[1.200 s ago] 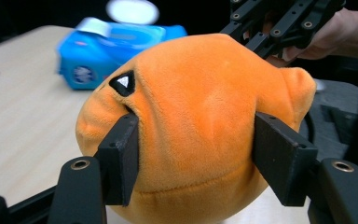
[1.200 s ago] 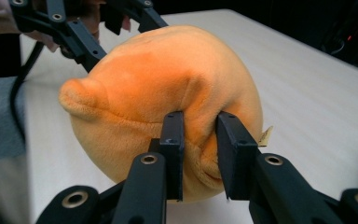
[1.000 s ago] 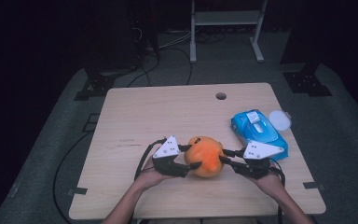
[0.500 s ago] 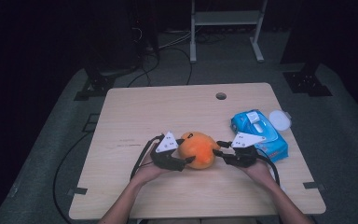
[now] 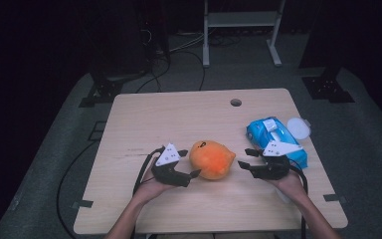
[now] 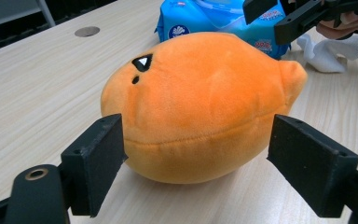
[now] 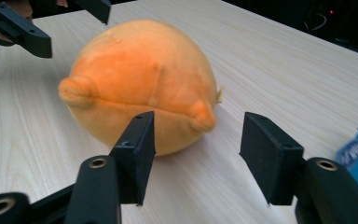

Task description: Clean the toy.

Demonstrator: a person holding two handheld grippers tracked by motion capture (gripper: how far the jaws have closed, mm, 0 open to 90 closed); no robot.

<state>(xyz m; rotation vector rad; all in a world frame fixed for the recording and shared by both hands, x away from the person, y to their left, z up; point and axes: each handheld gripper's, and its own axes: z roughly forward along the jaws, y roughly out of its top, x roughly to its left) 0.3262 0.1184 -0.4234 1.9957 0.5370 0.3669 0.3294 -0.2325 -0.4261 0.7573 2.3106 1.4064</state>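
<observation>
Plush (image 5: 212,159), orange and rounded, sits on the wooden counter (image 5: 189,119) a little toward the person's side of its middle, with small black markings on its upper face. In the left gripper view the plush (image 6: 200,102) has a short nub at the end away from the markings; its underside is hidden against the counter.

To the left of the plush the left tool (image 5: 185,163) has its jaws spread to either side of the toy's near end. The jaws have just been opening, and the pads (image 6: 95,158) stand slightly clear of the fabric. The plush lies between them but is not gripped.

To the right of the plush the right tool (image 5: 246,159) stands a little apart from it, jaws wide, and these too have just been opening. In the right gripper view the pads (image 7: 137,149) frame bare counter in front of the plush (image 7: 140,79), with nothing between them.

Beyond the right tool, further right of the plush, lies a blue wipes pack (image 5: 273,137), partly covered by the tool's grey plate. A white round lid (image 5: 298,128) rests at its far edge. Something white and crumpled (image 6: 328,51) lies by the pack; what it is cannot be made out.
</observation>
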